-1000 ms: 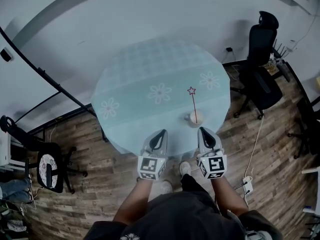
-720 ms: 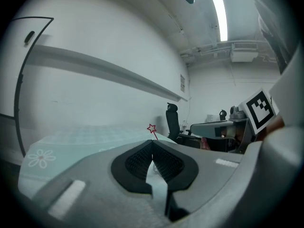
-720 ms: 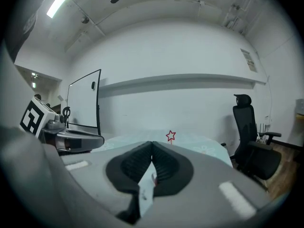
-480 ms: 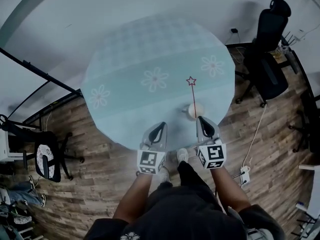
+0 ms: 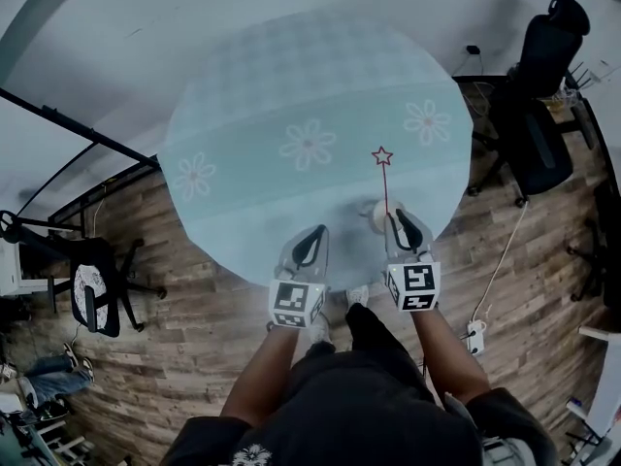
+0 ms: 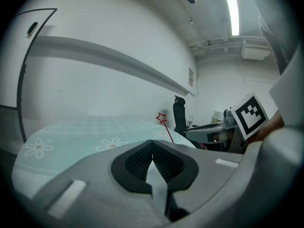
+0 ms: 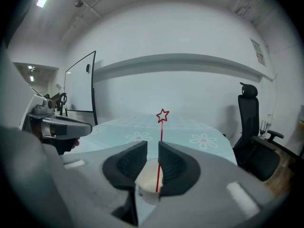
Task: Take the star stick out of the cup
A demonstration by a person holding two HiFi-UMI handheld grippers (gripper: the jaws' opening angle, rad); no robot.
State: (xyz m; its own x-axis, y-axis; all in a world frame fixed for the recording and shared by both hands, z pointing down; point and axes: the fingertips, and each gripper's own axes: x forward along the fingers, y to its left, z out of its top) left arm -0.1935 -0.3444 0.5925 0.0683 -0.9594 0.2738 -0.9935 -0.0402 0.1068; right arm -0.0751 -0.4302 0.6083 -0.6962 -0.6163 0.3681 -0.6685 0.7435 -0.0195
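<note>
While the right gripper (image 5: pixel 404 219) hovered over the near right edge of the round table (image 5: pixel 252 95), its jaws stood a narrow gap apart and clamped nothing. In the right gripper view, the white cup (image 7: pixel 148 177) sat just beyond the jaw tips of the right gripper (image 7: pixel 152 148), low in the gap. The red star stick (image 7: pixel 161 127) rose from it almost upright, star end up.

Seen from the head view, the cup (image 5: pixel 378 214) stood on the flowered blue tablecloth just left of that gripper's tip, with the star stick (image 5: pixel 384 178) leaning toward the far side.

The left gripper (image 5: pixel 312 236) was held further left at the near edge, well apart from the cup. Its jaws (image 6: pixel 152 144) met at the tips, empty. A black office chair (image 5: pixel 543 76) stood far right.
</note>
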